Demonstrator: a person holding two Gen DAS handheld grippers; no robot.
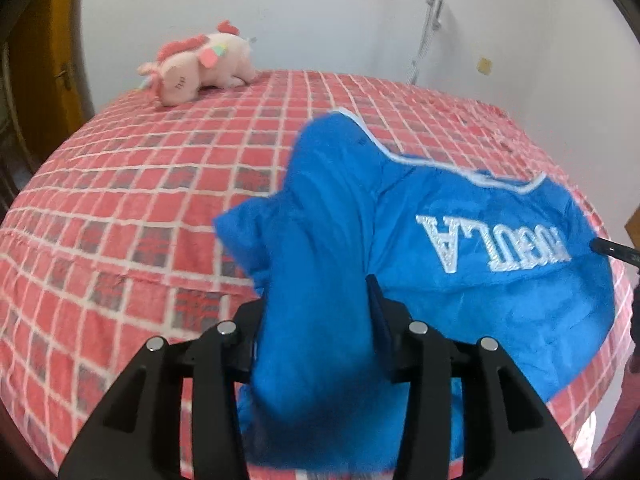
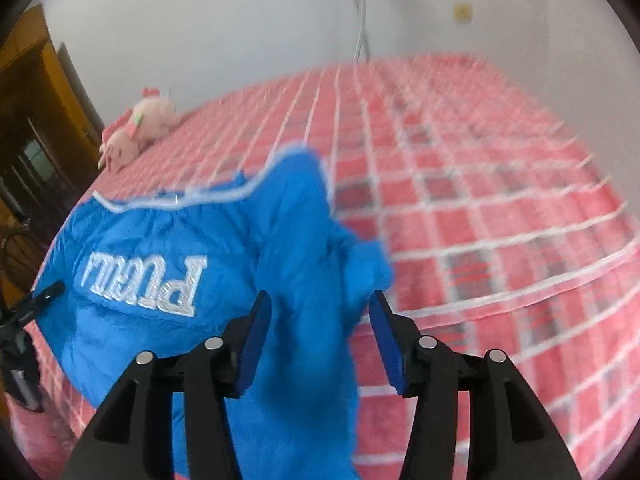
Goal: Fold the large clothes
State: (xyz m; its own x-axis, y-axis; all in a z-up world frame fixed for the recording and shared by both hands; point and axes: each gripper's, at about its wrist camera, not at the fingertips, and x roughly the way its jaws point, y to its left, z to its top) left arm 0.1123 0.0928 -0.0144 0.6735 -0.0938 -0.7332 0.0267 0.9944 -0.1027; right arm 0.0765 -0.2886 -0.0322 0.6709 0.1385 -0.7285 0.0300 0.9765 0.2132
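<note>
While the blue jacket (image 1: 460, 280) sprawls over the checked bed (image 1: 120, 200), both tongs, left (image 1: 320, 320) and right (image 2: 316, 320), gape loose around its folds; a pink plush unicorn (image 1: 196, 66) sits well clear.

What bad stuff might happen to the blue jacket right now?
1. The blue jacket looks bunched, not flat, on the checked bed cover, so a fold may come out crooked.
2. Fabric hangs between the open jaws of the left gripper and right gripper; pulling away might drag it and undo the fold.
3. The jacket lies near the bed's edge in the right wrist view, so it might slip off.
</note>
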